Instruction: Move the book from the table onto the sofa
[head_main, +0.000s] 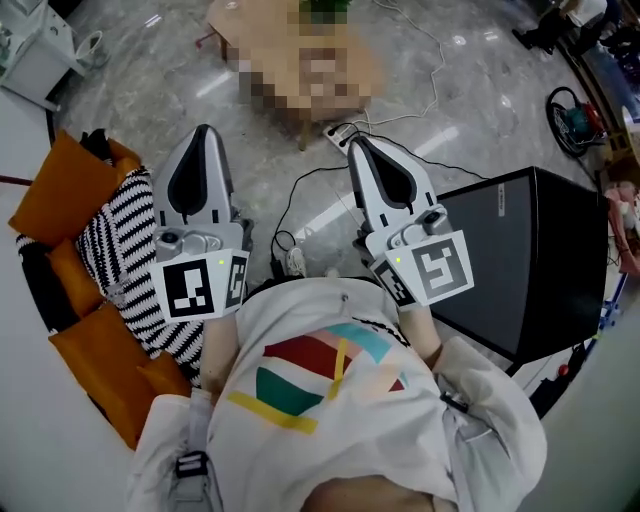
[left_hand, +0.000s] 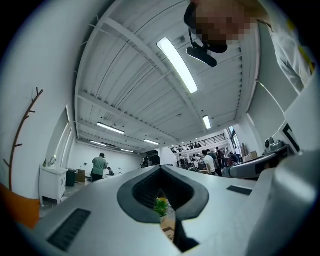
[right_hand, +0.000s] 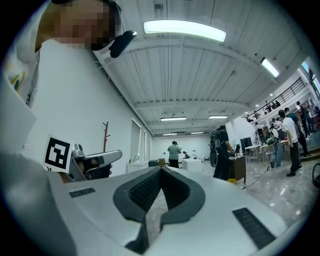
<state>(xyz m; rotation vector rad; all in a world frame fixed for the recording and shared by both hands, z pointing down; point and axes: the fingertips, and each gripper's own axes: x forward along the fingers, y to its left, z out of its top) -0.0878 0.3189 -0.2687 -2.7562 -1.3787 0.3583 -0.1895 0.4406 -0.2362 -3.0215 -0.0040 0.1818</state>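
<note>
A low wooden table (head_main: 228, 28) stands on the marble floor ahead of me. A mosaic patch covers most of its top, so I cannot make out the book. The sofa (head_main: 60, 190), with orange cushions and a black-and-white striped throw (head_main: 120, 250), lies to my left. Held close in front of the person's chest, my left gripper (head_main: 205, 130) points toward the table, shut and empty. My right gripper (head_main: 355, 142) is beside it, also shut with nothing in it. In the left gripper view the gripper (left_hand: 160, 169) shows closed tips, with a small green plant (left_hand: 161, 205) in the gap behind them. The right gripper (right_hand: 161, 170) looks the same.
A black cabinet (head_main: 530, 260) stands close on my right. A white power strip (head_main: 340, 130) and dark cables (head_main: 290, 215) lie on the floor between me and the table. Several people stand far off across the hall (right_hand: 174, 152).
</note>
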